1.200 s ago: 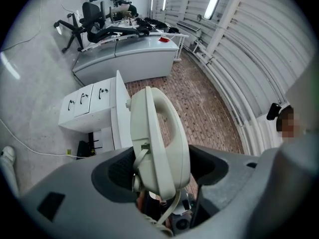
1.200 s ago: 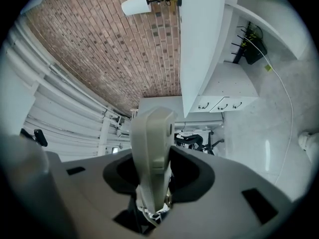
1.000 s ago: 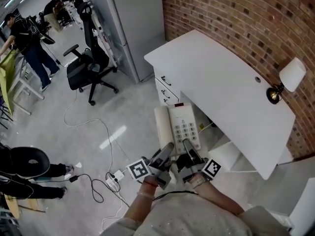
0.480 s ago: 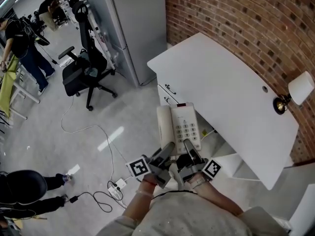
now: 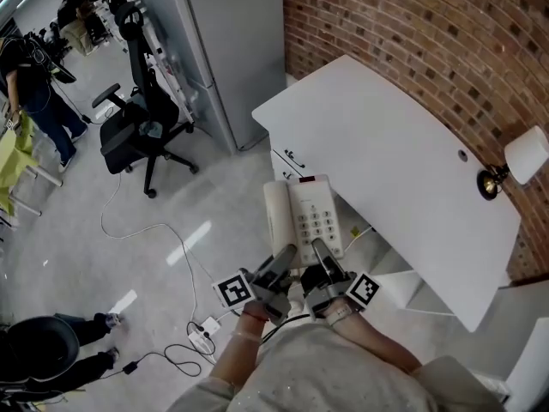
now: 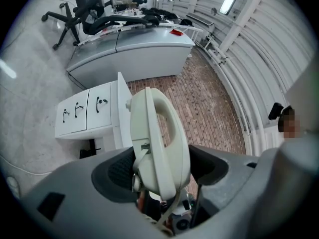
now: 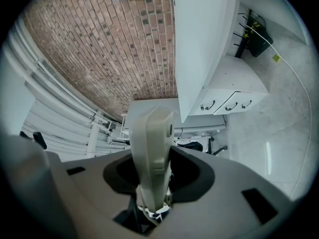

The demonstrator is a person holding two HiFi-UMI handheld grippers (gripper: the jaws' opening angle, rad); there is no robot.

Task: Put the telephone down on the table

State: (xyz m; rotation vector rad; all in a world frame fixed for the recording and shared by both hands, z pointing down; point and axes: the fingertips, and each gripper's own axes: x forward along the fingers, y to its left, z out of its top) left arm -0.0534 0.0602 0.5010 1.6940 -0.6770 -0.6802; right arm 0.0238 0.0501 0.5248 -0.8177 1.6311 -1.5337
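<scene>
**Two claws carrying the telephone toward the desk.** My left claw (image 5: 286,263) is clamped on the near end of the telephone (image 5: 313,217), at its handset side. My right claw (image 5: 322,256) is clamped on the same end, at the keypad side. The telephone hangs in the air above the floor (image 5: 214,204), just short of the desk (image 5: 403,144) and near its drawer unit (image 5: 287,163), touching neither.

Risks, as I judge them:
- The handset (image 5: 276,215) only rests in its cradle, so a tilt may tip it out.
- A low approach may knock the base against the desk's near edge.
- Releasing one claw before the other may let the telephone twist and drop.
</scene>
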